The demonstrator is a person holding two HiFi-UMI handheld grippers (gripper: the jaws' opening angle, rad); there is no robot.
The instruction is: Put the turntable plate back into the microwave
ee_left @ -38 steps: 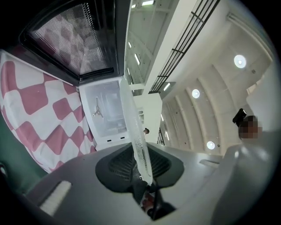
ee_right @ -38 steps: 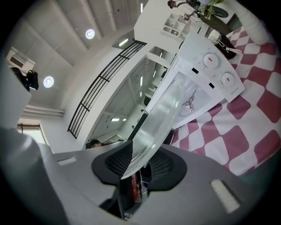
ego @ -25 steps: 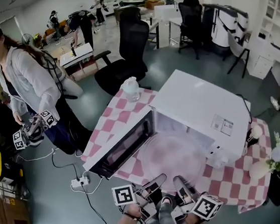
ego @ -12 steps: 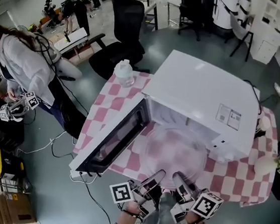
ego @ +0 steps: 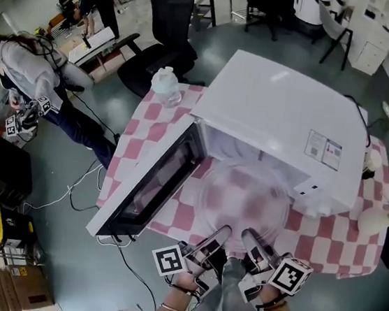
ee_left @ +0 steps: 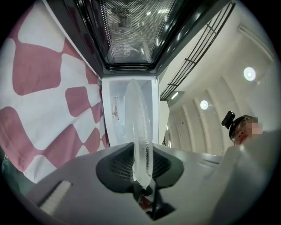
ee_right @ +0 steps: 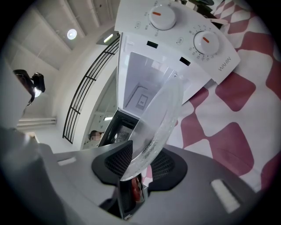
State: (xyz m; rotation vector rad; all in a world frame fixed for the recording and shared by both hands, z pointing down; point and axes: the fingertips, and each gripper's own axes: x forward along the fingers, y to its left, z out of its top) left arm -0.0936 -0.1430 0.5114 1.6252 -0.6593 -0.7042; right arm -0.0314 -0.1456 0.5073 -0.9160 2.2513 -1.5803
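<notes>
The clear glass turntable plate [ego: 244, 198] hangs flat in front of the open cavity [ego: 240, 153] of the white microwave [ego: 283, 120]. Both grippers grip its near rim. My left gripper [ego: 216, 240] is shut on the rim at the left, my right gripper [ego: 250, 241] shut on it at the right. In the left gripper view the plate [ee_left: 139, 127] stands edge-on between the jaws of the left gripper [ee_left: 141, 169], facing the cavity [ee_left: 115, 110]. In the right gripper view the plate [ee_right: 160, 118] slants out of the right gripper [ee_right: 139, 165] towards the cavity [ee_right: 140, 88].
The microwave door [ego: 150, 184] swings open to the left over the table edge. The pink-checked tablecloth [ego: 142, 120] carries a water bottle [ego: 166, 84] behind the door and a flower vase [ego: 376, 221] at right. The control knobs [ee_right: 175, 26] sit right of the opening. A person [ego: 29, 71] stands far left.
Both grippers have sunk a little with the plate still gripped, keeping it in front of the opening. The head view has shifted, so the microwave sits higher and larger in frame.
</notes>
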